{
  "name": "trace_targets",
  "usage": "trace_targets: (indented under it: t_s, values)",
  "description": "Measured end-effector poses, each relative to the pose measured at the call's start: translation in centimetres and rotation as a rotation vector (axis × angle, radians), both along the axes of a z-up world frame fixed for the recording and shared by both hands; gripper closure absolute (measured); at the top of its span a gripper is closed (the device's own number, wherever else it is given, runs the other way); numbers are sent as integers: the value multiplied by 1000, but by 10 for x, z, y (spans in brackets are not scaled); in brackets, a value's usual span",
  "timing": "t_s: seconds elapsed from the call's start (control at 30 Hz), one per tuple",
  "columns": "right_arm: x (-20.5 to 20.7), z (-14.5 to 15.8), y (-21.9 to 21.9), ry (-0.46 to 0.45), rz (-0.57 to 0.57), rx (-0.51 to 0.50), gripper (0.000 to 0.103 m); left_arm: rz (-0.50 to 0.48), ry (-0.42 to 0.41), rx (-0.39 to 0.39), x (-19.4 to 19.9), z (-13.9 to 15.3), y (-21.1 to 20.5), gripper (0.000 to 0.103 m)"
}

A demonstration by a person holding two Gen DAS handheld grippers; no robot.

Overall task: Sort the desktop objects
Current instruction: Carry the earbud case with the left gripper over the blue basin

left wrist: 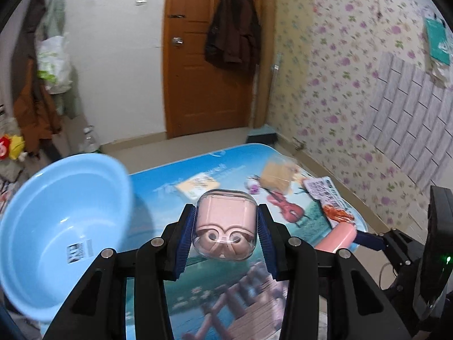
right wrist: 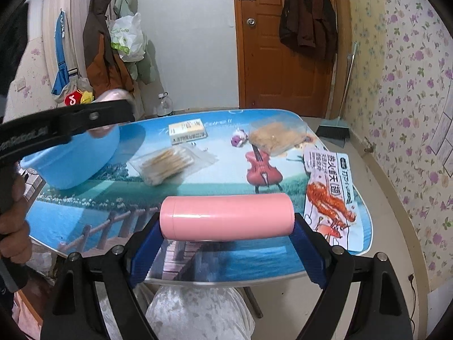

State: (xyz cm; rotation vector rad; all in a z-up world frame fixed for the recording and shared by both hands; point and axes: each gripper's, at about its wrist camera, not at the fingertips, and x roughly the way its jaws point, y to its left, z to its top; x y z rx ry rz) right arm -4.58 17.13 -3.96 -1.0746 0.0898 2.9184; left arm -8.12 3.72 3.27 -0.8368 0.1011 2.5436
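My left gripper (left wrist: 226, 221) is shut on a pink earbud case (left wrist: 225, 223) in a clear cover, held above the table beside the light blue basin (left wrist: 56, 226). My right gripper (right wrist: 226, 226) is shut on a pink cylinder bottle (right wrist: 226, 216), held sideways over the table's near edge. In the right wrist view the left gripper (right wrist: 113, 113) hangs over the basin (right wrist: 73, 161). The bottle also shows in the left wrist view (left wrist: 337, 238). On the table lie a bag of cotton swabs (right wrist: 167, 164), a small box (right wrist: 187, 131), a snack packet (right wrist: 329, 187) and a clear bag of yellowish material (right wrist: 276, 137).
The table (right wrist: 198, 184) has a printed scenery cover and stands near a floral-papered wall (right wrist: 410, 113). A small purple-white toy (right wrist: 237, 138) sits mid-table. A door (right wrist: 280, 42) with a hung coat is behind. A white bundle (right wrist: 198, 311) lies under the near edge.
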Motion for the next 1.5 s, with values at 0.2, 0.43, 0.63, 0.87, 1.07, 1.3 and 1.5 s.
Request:
trace_targets:
  t_s: [0.2,0.43,0.63,0.87,1.07,1.3,1.5]
  values:
    - [-4,15,-10,32,5,14,15,123,21,34,14,13,-38,62]
    - [-8,34,-22,67,17,3,15,250,66,53,36,32,-76,62]
    - [-4,50,-39,95,56,-1,15,351,69,71,45,36,-105,62]
    - [-2,62,-50,110,84,-3,15,385,84,52,56,41,-112,62]
    - [-1,71,-58,122,99,-7,15,397,96,47,58,48,-116,62]
    - [-5,78,-74,133,128,6,15,435,93,53,58,49,-132,62]
    - [-13,82,-87,141,157,10,15,456,87,55,54,47,-145,62]
